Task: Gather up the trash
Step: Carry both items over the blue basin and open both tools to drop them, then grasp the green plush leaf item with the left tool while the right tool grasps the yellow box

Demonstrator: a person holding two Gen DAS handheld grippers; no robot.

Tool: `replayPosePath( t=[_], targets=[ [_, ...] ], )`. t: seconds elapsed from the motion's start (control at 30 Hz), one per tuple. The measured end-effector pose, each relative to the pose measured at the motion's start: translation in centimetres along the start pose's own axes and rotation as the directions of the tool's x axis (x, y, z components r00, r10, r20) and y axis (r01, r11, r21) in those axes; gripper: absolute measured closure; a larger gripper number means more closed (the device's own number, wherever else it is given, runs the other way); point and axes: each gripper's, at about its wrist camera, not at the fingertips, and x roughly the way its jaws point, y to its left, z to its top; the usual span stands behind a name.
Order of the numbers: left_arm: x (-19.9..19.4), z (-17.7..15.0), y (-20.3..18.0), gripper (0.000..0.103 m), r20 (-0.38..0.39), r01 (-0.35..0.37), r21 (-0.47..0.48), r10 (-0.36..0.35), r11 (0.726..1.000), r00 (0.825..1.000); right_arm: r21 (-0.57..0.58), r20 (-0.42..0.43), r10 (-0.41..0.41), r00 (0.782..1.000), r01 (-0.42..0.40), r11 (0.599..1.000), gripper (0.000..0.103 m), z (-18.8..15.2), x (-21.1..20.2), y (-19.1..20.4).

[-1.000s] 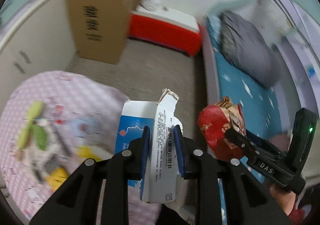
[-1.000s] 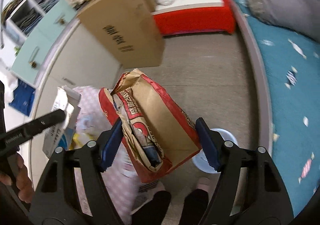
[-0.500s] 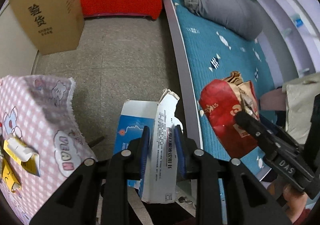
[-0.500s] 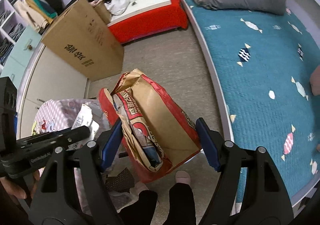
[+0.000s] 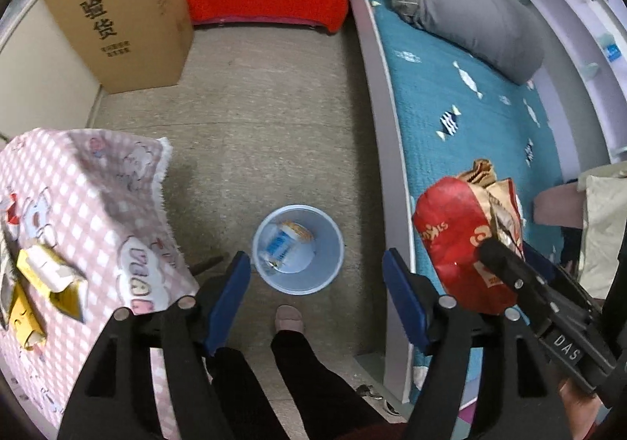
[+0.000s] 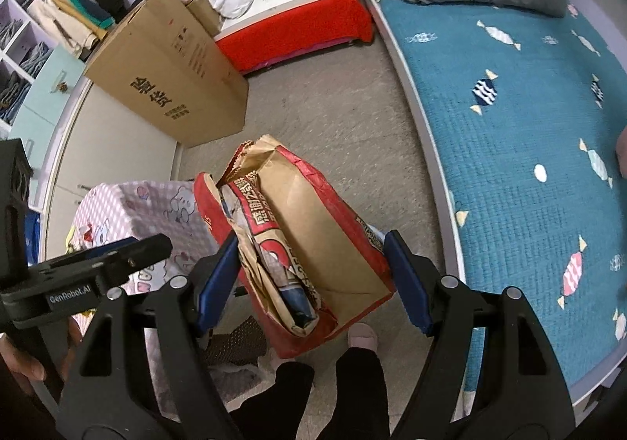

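A light blue trash bin [image 5: 298, 248] stands on the floor with the blue and white carton [image 5: 282, 241] lying inside it. My left gripper [image 5: 315, 297] is open and empty right above the bin. My right gripper [image 6: 311, 281] is shut on a red and brown paper bag [image 6: 301, 244], which also shows in the left wrist view [image 5: 464, 240] to the right of the bin, over the bed edge.
A table with a pink checked cloth [image 5: 90, 212] is on the left, with yellow packets [image 5: 47, 283] on it. A teal bed [image 5: 470, 118] runs along the right. A big cardboard box [image 5: 117, 9] and a red bench [image 5: 266, 1] stand at the far end. The person's feet [image 5: 289, 318] are below the bin.
My left gripper opened and let go of the blue and white carton, which now lies in the bin. The right gripper still holds the paper bag.
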Motion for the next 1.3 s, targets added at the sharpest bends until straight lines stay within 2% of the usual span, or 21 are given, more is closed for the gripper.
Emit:
replayPosePath(
  t=[0.23, 0.37, 0.6, 0.87, 1.07, 1.27, 1.3],
  targets=[
    [-1.5, -0.7, 1.8, 0.032, 0.028, -0.041, -0.036, 0.042, 0.999, 0.999, -0.039, -0.024, 0.021, 0.999, -0.022, 0.999, 0.029, -0.3, 0.9, 2.0],
    [-2.4, -1.2, 2.8, 0.031, 0.043, -0.051, -0.055, 0.053, 0.997, 0.998, -0.050, -0.048, 0.008, 0.999, -0.010, 0.999, 0.022, -0.3, 1.7, 2.6],
    [-3.7, -2.2, 5.3, 0.030, 0.059, -0.055, -0.090, 0.061, 0.994, 0.996, -0.078, -0.073, 0.001, 0.997, -0.007, 0.997, 0.019, -0.9, 2.6, 4.7],
    [-6.5, -3.7, 10.4, 0.030, 0.106, -0.066, -0.166, 0.084, 0.984, 0.991, -0.191, -0.072, 0.041, 0.997, -0.055, 0.980, 0.019, -1.6, 2.9, 11.2],
    [-8.8, -6.0, 17.0, 0.030, 0.123, -0.107, -0.276, 0.146, 0.955, 0.982, -0.302, -0.098, 0.084, 0.992, -0.110, 0.947, 0.019, -3.3, 4.1, 18.3],
    [-11.6, -9.1, 25.3, 0.030, 0.160, -0.131, -0.419, 0.216, 0.898, 0.963, -0.374, -0.129, 0.111, 0.985, -0.152, 0.915, 0.019, -5.3, 5.7, 24.3],
    [-12.3, -9.9, 27.3, 0.030, 0.172, -0.134, -0.451, 0.233, 0.882, 0.957, -0.379, -0.132, 0.113, 0.985, -0.156, 0.912, 0.019, -5.6, 5.9, 25.1]
  ],
)
